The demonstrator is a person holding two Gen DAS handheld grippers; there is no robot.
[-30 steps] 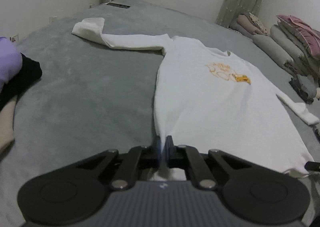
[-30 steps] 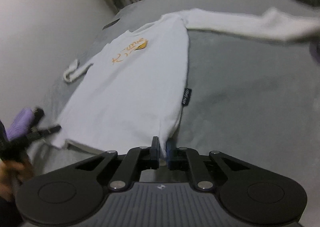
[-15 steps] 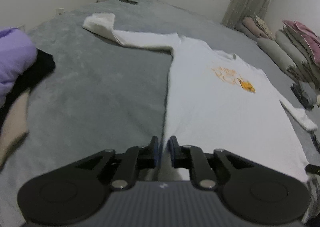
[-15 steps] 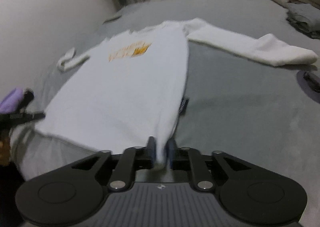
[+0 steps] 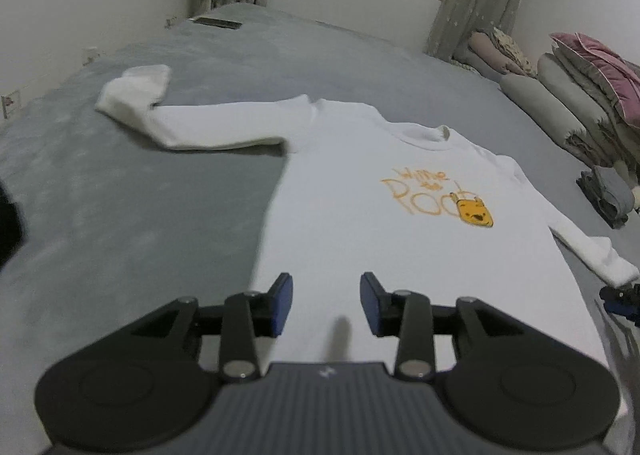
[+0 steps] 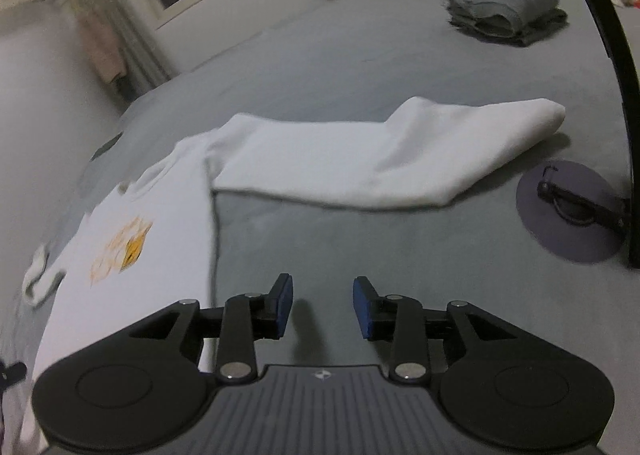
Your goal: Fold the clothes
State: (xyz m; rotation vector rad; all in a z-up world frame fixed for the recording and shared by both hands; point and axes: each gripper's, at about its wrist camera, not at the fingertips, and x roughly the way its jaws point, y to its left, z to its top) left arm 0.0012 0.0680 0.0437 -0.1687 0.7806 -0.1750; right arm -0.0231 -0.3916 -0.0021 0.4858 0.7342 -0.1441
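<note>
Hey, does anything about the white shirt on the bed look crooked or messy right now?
Mostly flat. The white shirt lies face up, but its sleeve cuff is bunched and doubled over rather than straight.

Your left gripper (image 5: 325, 305) is showing off matte black linkage arms, two big round discs at the base and silver screws at the pivots. Blue pads (image 5: 282, 305) are lining the fingers, and a ribbed grey housing with a tiny white logo is sitting in the middle. Your right gripper (image 6: 322, 306) is wearing the same look: black arms, blue pads (image 6: 362, 309), silver screws.
</note>
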